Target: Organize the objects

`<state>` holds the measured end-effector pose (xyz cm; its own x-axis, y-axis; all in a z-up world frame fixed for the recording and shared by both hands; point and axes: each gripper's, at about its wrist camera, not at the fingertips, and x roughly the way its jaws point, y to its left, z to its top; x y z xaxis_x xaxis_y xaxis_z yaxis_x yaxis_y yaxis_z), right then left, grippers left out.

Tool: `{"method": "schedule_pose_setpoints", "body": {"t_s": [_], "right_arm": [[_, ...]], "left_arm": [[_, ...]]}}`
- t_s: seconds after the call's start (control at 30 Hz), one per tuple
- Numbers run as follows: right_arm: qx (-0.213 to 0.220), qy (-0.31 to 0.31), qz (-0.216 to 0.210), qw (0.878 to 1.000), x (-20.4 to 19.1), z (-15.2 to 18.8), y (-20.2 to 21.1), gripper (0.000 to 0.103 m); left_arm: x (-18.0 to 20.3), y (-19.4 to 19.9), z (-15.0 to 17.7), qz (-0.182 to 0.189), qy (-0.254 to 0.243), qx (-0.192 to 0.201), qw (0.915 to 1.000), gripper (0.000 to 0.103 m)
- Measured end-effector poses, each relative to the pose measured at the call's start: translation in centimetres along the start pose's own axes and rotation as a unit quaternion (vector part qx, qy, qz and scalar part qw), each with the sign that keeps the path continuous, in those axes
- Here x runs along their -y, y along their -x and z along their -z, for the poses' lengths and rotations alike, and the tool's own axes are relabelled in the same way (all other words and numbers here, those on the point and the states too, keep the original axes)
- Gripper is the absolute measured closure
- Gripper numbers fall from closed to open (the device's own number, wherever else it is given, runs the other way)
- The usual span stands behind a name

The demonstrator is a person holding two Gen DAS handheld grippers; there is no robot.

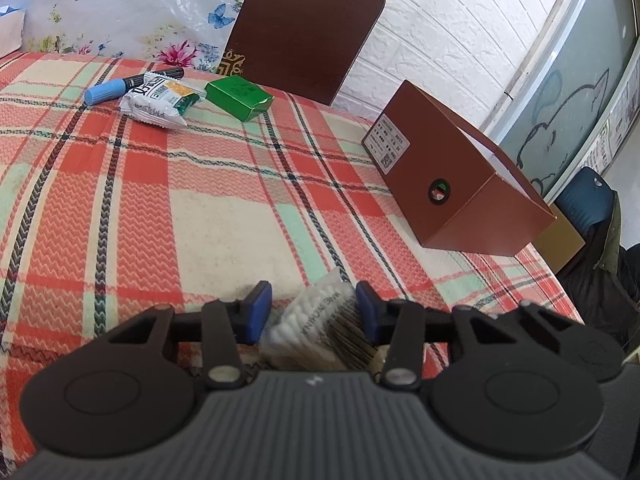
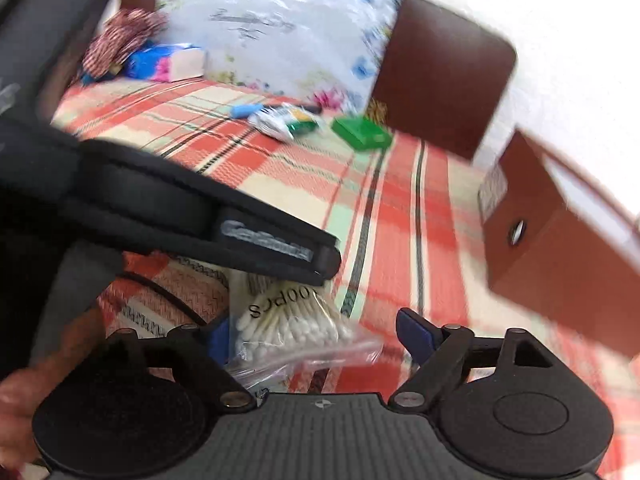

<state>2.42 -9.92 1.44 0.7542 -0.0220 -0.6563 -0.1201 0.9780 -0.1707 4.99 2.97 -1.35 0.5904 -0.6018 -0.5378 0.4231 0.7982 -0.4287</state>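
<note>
- While it hangs low over the red, cream and mint plaid tablecloth (image 1: 132,184), the left gripper (image 1: 311,308) has its 2 blue-padded fingers (image 1: 259,307) on either side of a clear plastic bag of white cotton swabs (image 1: 310,320); the pads look pressed against the bag's sides, so the tool appears clamped on it.
- From the right wrist view, the same bag of cotton swabs (image 2: 292,328) lies just ahead of the right gripper (image 2: 316,340), nearer its left finger, with loose plastic spreading toward the middle.
- The right gripper's jaws stand wide apart and the right pad is clear of the bag; the picture is blurred.
- A black strap-like part of the other tool (image 2: 208,216) crosses above the bag in that view.
- At the far side of the cloth lie a marker with a blue cap (image 1: 120,87), a white snack packet (image 1: 158,100) touching it, and a small green cardboard box (image 1: 239,97) just beside the packet.
- An open brown cardboard box with a white label and a round hole (image 1: 452,172) sits at the table's right, well apart from those 3 items.
- A dark brown chair back (image 1: 304,24) stands behind the table.
</note>
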Motion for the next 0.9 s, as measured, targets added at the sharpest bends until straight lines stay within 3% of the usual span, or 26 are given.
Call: {"method": "schedule_pose_setpoints", "body": {"t_s": [0.13,0.23,0.43,0.57,0.7,0.9], "right_arm": [[-0.001,0.007,-0.024,1.000,-0.4,-0.3,0.1,0.046],[0.005,0.025,-0.018,1.000,-1.1,-0.1,0.4,0.050],[0.026,0.045,0.000,0.999,-1.4,0.0,0.7,0.053],[0.046,0.065,0.013,0.997,-2.0,0.0,1.0,0.053],[0.024,0.053,0.005,0.998,-1.4,0.0,0.2,0.054],[0.022,0.052,0.005,0.998,-1.7,0.0,0.2,0.053]], "left_arm": [[0.1,0.0,0.0,0.000,0.000,0.000,1.0000,0.055],[0.2,0.0,0.0,-0.001,-0.003,0.002,1.0000,0.056],[-0.2,0.2,-0.1,0.007,0.011,0.010,0.9999,0.059],[-0.7,1.2,-0.3,0.024,0.028,0.040,0.9985,0.059],[-0.5,0.1,-0.3,0.012,0.021,0.009,0.9997,0.059],[-0.7,0.1,-0.2,0.012,0.020,0.009,0.9997,0.059]]}}
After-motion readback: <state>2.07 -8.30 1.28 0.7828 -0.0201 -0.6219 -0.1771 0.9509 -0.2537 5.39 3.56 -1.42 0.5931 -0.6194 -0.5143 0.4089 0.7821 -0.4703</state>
